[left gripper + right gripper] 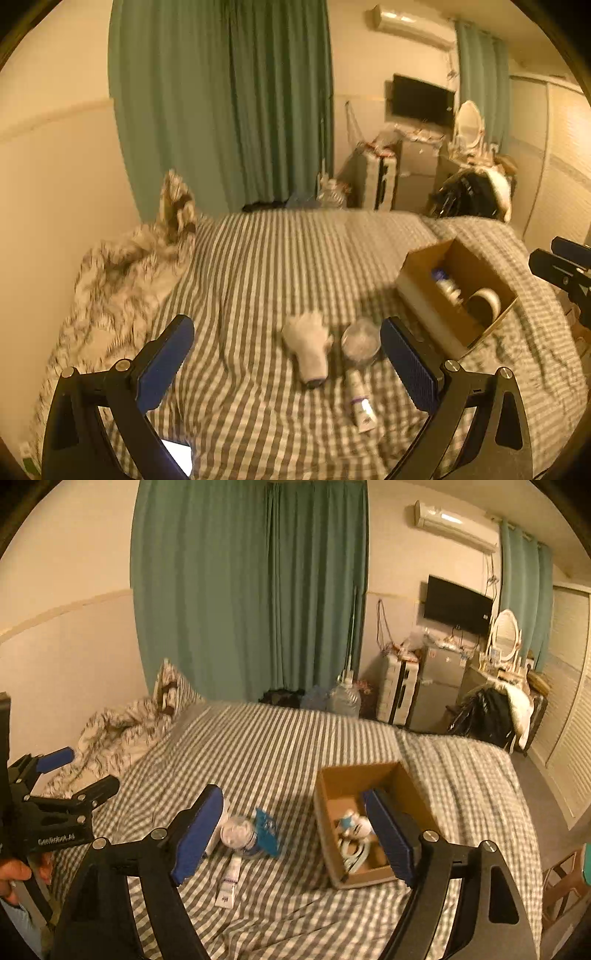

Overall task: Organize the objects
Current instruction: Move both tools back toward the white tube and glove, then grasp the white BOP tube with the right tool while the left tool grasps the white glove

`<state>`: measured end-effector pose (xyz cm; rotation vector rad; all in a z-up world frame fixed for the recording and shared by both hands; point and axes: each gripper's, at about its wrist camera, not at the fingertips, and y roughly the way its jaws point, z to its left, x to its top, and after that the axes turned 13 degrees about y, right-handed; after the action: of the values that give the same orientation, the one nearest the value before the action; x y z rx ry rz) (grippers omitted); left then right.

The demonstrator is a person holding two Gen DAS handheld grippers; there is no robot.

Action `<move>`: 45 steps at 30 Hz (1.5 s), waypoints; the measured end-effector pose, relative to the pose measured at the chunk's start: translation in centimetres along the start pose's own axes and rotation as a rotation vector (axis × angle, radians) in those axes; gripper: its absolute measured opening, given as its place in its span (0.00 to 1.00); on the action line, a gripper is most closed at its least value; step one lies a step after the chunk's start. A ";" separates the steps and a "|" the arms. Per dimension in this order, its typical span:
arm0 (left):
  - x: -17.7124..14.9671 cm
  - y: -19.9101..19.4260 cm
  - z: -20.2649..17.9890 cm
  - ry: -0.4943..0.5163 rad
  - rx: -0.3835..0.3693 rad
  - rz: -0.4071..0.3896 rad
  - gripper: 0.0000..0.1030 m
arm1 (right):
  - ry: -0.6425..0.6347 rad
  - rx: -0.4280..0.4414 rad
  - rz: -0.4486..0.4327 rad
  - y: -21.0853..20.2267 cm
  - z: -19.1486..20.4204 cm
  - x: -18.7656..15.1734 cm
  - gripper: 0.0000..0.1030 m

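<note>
Mid-sort by the looks of it: both grippers spread wide and holding nothing, left gripper hovering over the white glove, clear jar and tube, all lying on the striped bed between its fingers. Cardboard box sitting just past the right gripper, right fingertip over its opening, with a bottle and tape roll inside. Probably next: drop and close on one loose item, then carry to the box. Only readable text looks like "GenRobot.AI" on the left gripper's body; tube label too blurry.
</note>
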<state>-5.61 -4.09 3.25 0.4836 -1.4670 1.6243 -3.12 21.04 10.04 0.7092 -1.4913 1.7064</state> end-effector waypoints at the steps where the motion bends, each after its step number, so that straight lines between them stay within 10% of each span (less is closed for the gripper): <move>1: -0.6 0.6 -0.1 -0.005 0.000 0.012 1.00 | 0.005 0.001 0.017 1.0 0.1 -0.6 0.78; 12: -9.1 11.3 -1.7 -0.042 0.020 0.236 1.00 | -0.008 -0.045 0.278 15.4 0.3 -9.9 0.77; 26: -11.8 16.5 -0.1 -0.134 0.009 0.398 1.00 | -0.062 -0.014 0.576 25.5 3.0 -16.4 0.59; 30: -12.1 16.5 0.3 -0.158 -0.001 0.402 1.00 | -0.066 0.007 0.587 26.3 3.6 -16.9 0.55; 35: -11.7 16.1 0.0 -0.149 -0.015 0.389 1.00 | -0.102 0.004 0.615 26.5 4.2 -17.8 0.23; 45: -8.9 16.2 -2.2 -0.076 -0.078 0.317 1.00 | -0.060 -0.007 0.422 19.2 1.6 -13.8 0.22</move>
<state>-13.06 -3.85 -13.82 0.2812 -1.7250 1.7996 -11.13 16.24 -11.71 0.4651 -1.7814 2.0007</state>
